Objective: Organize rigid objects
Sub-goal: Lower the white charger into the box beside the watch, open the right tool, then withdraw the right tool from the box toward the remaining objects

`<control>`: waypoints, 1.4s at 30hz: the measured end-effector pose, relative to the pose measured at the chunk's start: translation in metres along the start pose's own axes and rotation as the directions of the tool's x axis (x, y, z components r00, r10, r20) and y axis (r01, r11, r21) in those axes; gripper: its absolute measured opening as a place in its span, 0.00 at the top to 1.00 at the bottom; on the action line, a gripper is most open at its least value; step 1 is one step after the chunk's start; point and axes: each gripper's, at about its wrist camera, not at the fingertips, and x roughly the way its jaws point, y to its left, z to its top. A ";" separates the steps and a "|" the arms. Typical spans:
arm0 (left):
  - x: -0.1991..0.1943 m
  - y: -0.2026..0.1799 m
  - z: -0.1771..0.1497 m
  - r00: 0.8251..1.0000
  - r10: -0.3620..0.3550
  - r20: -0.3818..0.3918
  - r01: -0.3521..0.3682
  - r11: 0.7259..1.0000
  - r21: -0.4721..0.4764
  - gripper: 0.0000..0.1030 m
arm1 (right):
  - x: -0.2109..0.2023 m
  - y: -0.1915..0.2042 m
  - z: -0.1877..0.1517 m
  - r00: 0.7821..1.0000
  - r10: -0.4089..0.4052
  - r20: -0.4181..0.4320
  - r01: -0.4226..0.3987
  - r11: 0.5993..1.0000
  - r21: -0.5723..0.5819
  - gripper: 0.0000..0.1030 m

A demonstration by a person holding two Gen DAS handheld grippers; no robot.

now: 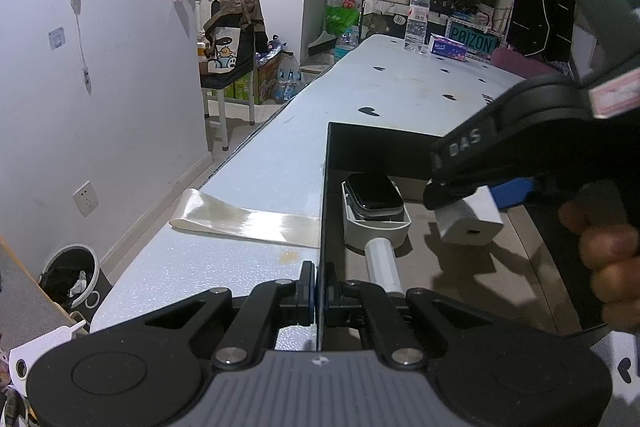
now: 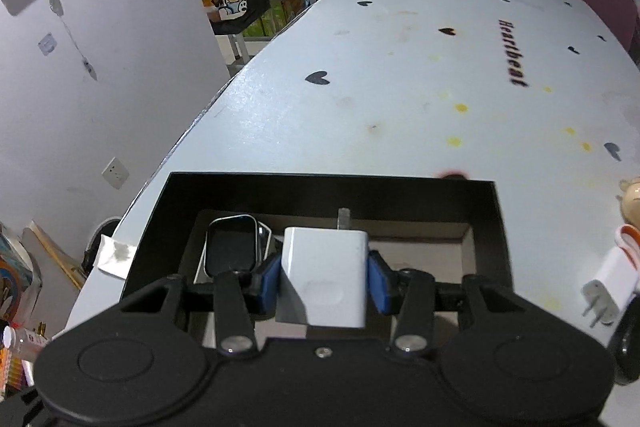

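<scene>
A black open box (image 1: 325, 187) sits on the white table, also in the right wrist view (image 2: 320, 191). Inside lies a smartwatch (image 1: 374, 191) on a white charging stand (image 1: 376, 227); the watch shows in the right wrist view (image 2: 231, 246) too. My left gripper (image 1: 319, 291) is shut on the box's left wall. My right gripper (image 2: 323, 277) is shut on a white charger cube (image 2: 324, 277) and holds it over the box's inside; the cube also shows in the left wrist view (image 1: 470, 217).
A second white charger (image 2: 610, 283) with an orange-white cable lies on the table right of the box. A strip of clear tape (image 1: 244, 219) lies left of the box. A water bottle (image 1: 417, 19) and a tissue pack (image 1: 448, 49) stand at the far end.
</scene>
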 end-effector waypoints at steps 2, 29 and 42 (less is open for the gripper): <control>0.000 0.000 0.000 1.000 0.000 0.000 0.000 1.000 0.000 0.97 | 0.003 -0.001 0.000 1.000 0.024 -0.005 -0.023 0.999 0.022 0.54; 0.000 0.000 0.000 1.000 0.002 -0.001 -0.002 1.000 0.002 0.97 | -0.105 -0.044 -0.049 0.983 0.048 0.175 -0.055 0.998 0.034 0.24; 0.003 0.001 -0.002 1.000 0.011 -0.001 -0.010 1.000 0.009 0.97 | -0.130 -0.058 -0.078 0.953 0.005 0.304 -0.009 1.000 0.012 0.02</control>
